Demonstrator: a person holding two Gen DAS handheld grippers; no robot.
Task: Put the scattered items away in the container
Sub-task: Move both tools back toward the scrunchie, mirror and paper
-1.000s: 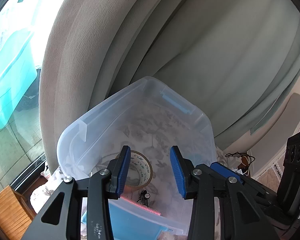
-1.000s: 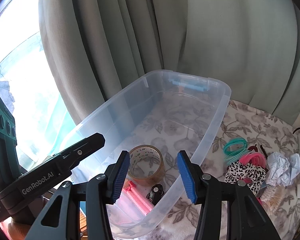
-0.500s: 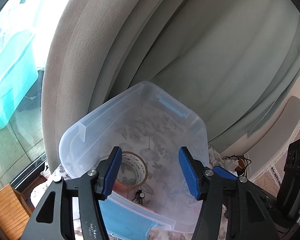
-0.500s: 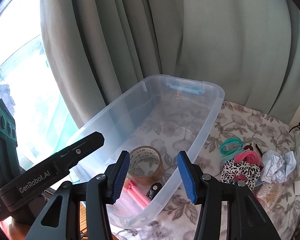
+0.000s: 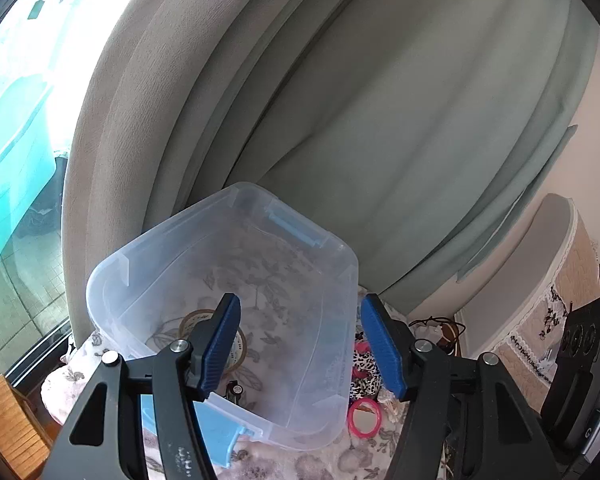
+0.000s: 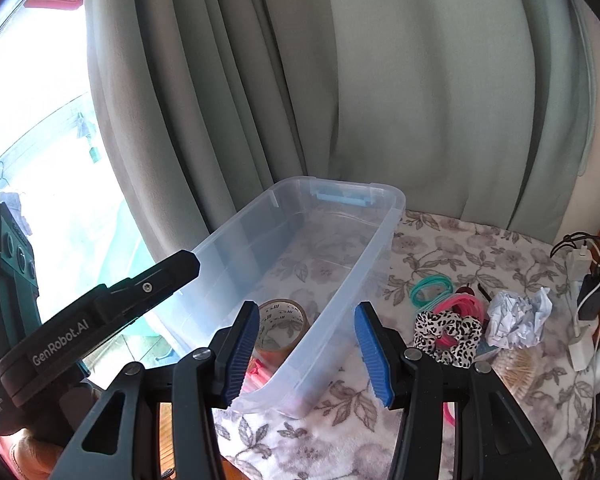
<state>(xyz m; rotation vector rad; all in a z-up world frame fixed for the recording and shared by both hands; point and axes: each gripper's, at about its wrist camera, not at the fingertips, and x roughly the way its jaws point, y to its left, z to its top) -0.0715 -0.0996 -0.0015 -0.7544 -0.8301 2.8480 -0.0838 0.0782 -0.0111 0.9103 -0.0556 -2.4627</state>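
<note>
A clear plastic bin (image 6: 364, 256) (image 5: 148, 264) with blue latches stands on a floral cloth. Inside lie a roll of brown tape (image 6: 278, 322) (image 5: 196, 318), a pink item (image 6: 256, 374) and a small black object (image 5: 236, 390). My left gripper (image 5: 300, 344) hovers open and empty above the bin's near end. My right gripper (image 6: 306, 354) is open and empty over the bin's near right wall. Right of the bin lie a leopard scrunchie (image 6: 448, 330), pink hoops (image 6: 462, 304), teal bands (image 6: 430, 286), crumpled paper (image 6: 516, 318) and a pink ring (image 5: 364, 416).
Grey-green curtains (image 6: 380, 80) hang right behind the bin. A bright window (image 6: 32, 140) is to the left. A white charger with black cables (image 6: 580, 280) lies at the cloth's right edge. A wooden brush (image 6: 512, 368) rests near the paper.
Both grippers have pulled back and risen, so the bin looks smaller and lower. My left gripper's jaws have spread wider. The right view has swung right, showing more of the scattered items.
</note>
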